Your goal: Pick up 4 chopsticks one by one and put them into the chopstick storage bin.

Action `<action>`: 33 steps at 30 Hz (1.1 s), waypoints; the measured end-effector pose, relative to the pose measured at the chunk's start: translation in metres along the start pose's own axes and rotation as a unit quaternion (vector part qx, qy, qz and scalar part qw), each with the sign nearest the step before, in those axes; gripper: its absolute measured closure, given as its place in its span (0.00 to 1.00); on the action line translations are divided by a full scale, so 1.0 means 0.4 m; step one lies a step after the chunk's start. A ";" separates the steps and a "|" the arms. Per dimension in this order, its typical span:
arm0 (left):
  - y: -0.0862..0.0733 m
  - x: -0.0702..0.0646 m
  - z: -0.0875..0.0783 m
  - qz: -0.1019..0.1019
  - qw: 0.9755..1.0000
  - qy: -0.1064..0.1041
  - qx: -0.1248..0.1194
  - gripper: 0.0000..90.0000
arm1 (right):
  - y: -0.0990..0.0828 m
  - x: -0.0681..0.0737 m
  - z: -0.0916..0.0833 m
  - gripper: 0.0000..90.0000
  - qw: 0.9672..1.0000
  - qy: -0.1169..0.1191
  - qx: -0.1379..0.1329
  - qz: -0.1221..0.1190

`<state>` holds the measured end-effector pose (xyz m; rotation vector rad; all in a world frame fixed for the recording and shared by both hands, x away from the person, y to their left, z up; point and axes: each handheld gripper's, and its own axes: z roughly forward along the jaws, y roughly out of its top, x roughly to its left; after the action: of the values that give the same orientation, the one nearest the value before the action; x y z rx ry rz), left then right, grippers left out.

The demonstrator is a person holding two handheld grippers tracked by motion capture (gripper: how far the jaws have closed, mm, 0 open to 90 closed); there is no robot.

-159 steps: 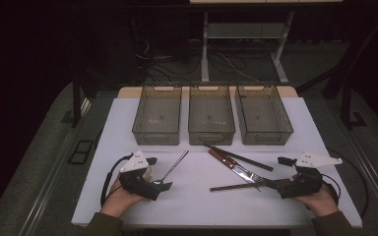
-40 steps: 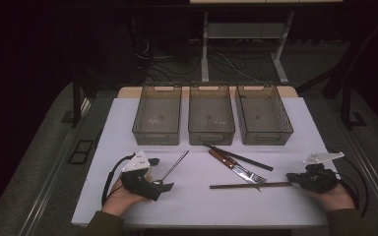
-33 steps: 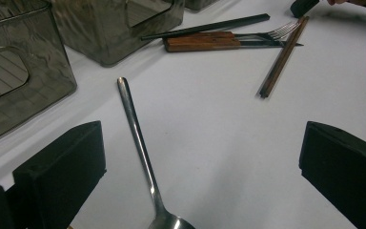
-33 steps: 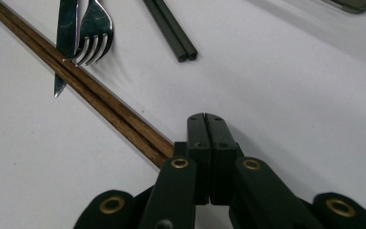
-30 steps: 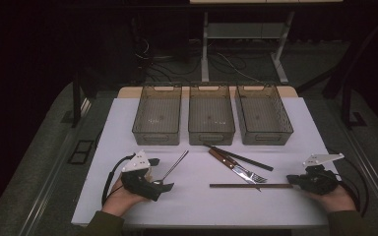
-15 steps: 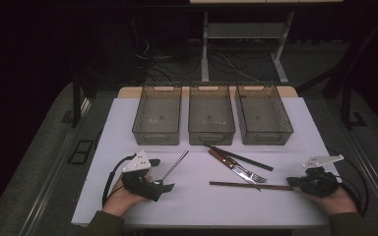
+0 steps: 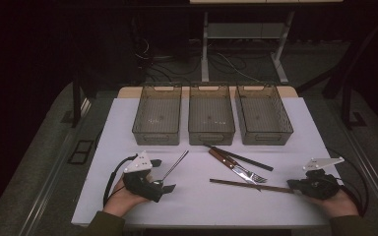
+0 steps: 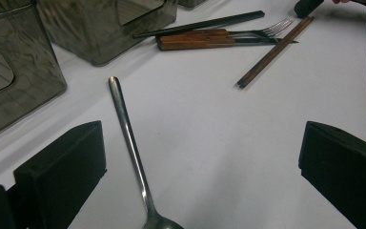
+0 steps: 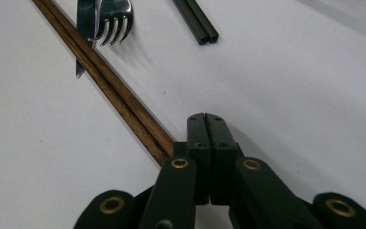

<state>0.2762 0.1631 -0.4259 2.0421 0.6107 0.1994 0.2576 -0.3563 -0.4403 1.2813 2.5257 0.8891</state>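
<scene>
A white table (image 7: 128, 142) stands lit in a dark room. Grey carpet (image 7: 44, 147) surrounds it. Beyond its far edge, cables (image 7: 226, 64) trail beneath a desk frame (image 7: 241, 32).

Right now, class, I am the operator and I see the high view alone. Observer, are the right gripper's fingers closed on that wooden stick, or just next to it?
Observer: Next to it. The right gripper has its fingers pressed together with nothing between them, and the stick's end lies against their side.
Operator: Is it one stick?
Observer: No, two wooden chopsticks lie side by side.
Operator: And the left gripper?
Observer: The left gripper is open, its fingers wide apart. The spoon lies on the table between them, untouched, with its bowl toward the gripper.
</scene>
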 end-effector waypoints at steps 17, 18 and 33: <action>0.000 0.001 -0.001 -0.002 1.000 0.001 -0.002 0.01 | -0.019 0.008 -0.012 0.99 1.000 0.007 -0.001 -0.013; 0.000 0.001 -0.001 -0.003 1.000 0.001 -0.002 0.01 | -0.019 0.008 -0.012 0.99 1.000 0.007 -0.001 -0.013; 0.000 0.004 -0.003 -0.006 1.000 0.000 -0.004 0.01 | -0.019 0.026 -0.014 0.99 1.000 0.007 0.009 -0.026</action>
<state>0.2769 0.1649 -0.4254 2.0291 0.6212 0.1940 0.2439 -0.3541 -0.4391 1.2137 2.5705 0.8710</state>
